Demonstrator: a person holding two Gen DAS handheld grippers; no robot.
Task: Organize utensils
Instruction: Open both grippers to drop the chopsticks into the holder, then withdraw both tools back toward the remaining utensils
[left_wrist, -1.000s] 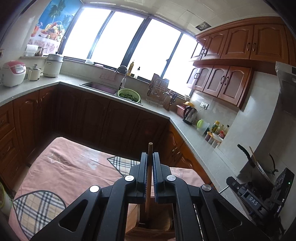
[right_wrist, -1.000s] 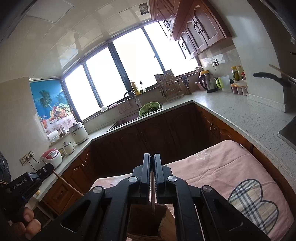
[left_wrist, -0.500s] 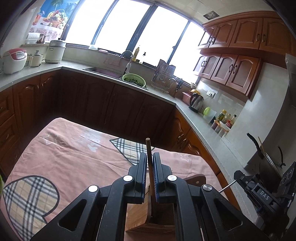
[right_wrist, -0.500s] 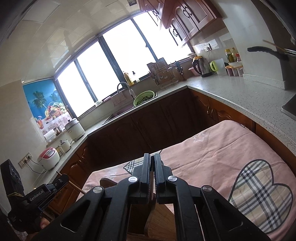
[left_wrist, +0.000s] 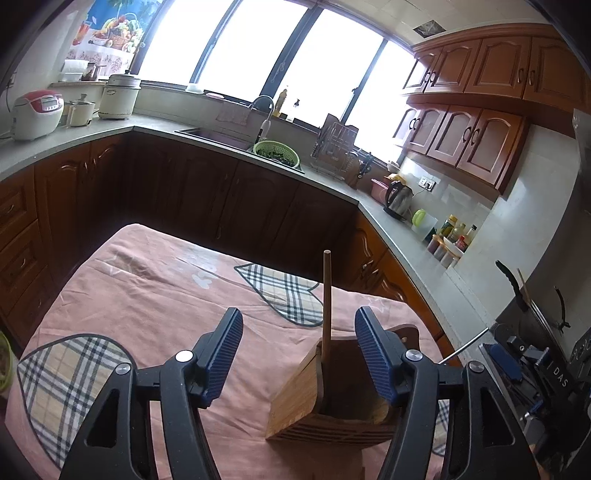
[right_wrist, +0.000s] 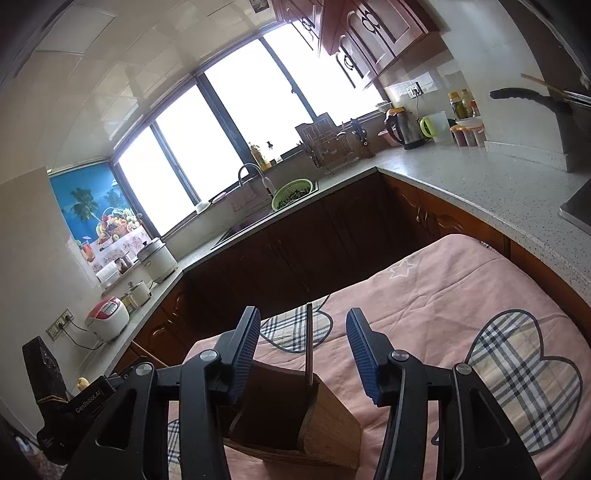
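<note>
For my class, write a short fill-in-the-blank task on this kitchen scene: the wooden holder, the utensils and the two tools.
1. The wooden stick stands upright inside the wooden ____.
2. The left tool, whose jaws have just been opening, now stands ____ around the stick.
3. The holder rests on a pink ____.
4. The right tool has let go of a thin ____ utensil.

Missing words: holder; open; cloth; metal
</note>
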